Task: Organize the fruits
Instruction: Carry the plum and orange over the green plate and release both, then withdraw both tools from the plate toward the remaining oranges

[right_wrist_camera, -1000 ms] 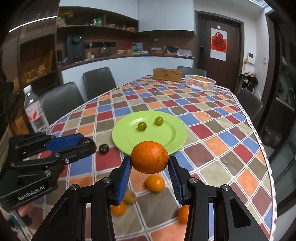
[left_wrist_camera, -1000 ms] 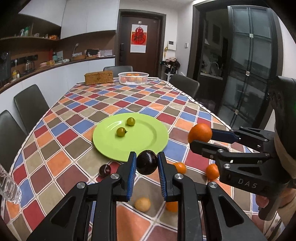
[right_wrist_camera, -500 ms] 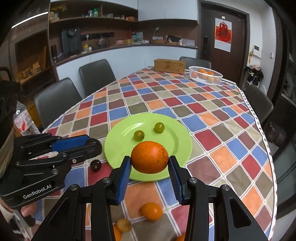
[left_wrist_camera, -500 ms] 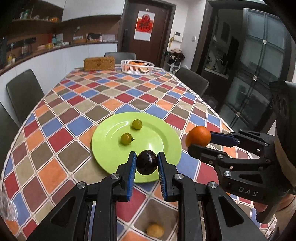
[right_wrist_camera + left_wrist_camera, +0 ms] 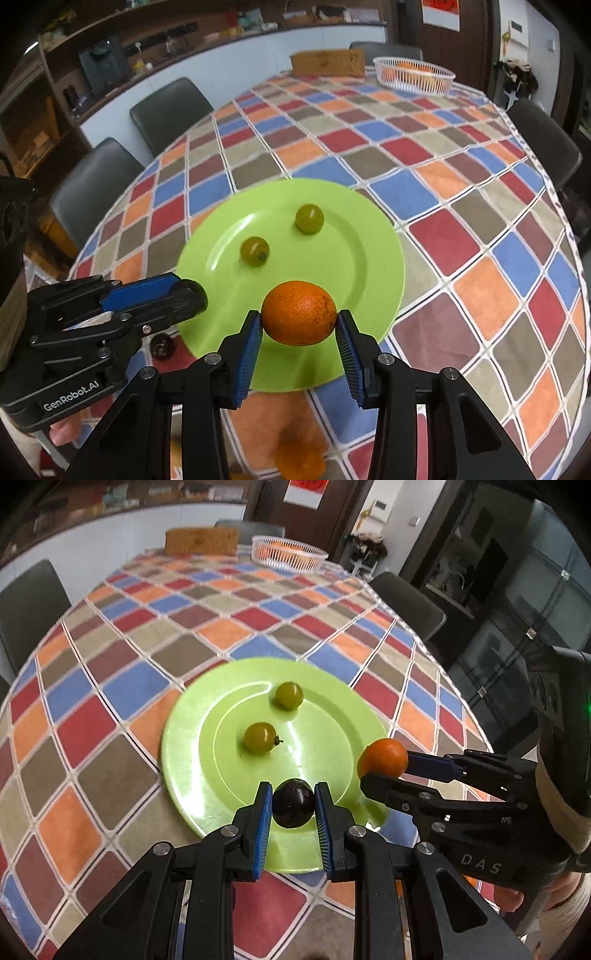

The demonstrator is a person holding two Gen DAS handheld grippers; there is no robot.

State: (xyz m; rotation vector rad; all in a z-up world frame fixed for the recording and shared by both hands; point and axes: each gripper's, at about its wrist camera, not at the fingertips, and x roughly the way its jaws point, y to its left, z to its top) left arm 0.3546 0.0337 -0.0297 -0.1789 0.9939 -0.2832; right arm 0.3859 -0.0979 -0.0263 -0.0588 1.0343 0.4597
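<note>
Left wrist view: the left hand-held gripper (image 5: 293,808) clenches a dark plum (image 5: 293,804) over the near rim of the green plate (image 5: 192,738), where two green tomatoes (image 5: 260,737) lie apart. The right hand-held gripper (image 5: 384,766) reaches in beside it, grasping an orange (image 5: 382,757). A white basket (image 5: 288,556) sits far across the checkered counter (image 5: 110,657).

Right wrist view: the orange (image 5: 299,312), long axis crosswise between the pads, hangs over the plate's (image 5: 369,236) near edge. Another dark fruit (image 5: 162,345) lies on the counter (image 5: 480,240) under the left hand-held gripper (image 5: 188,295).
</note>
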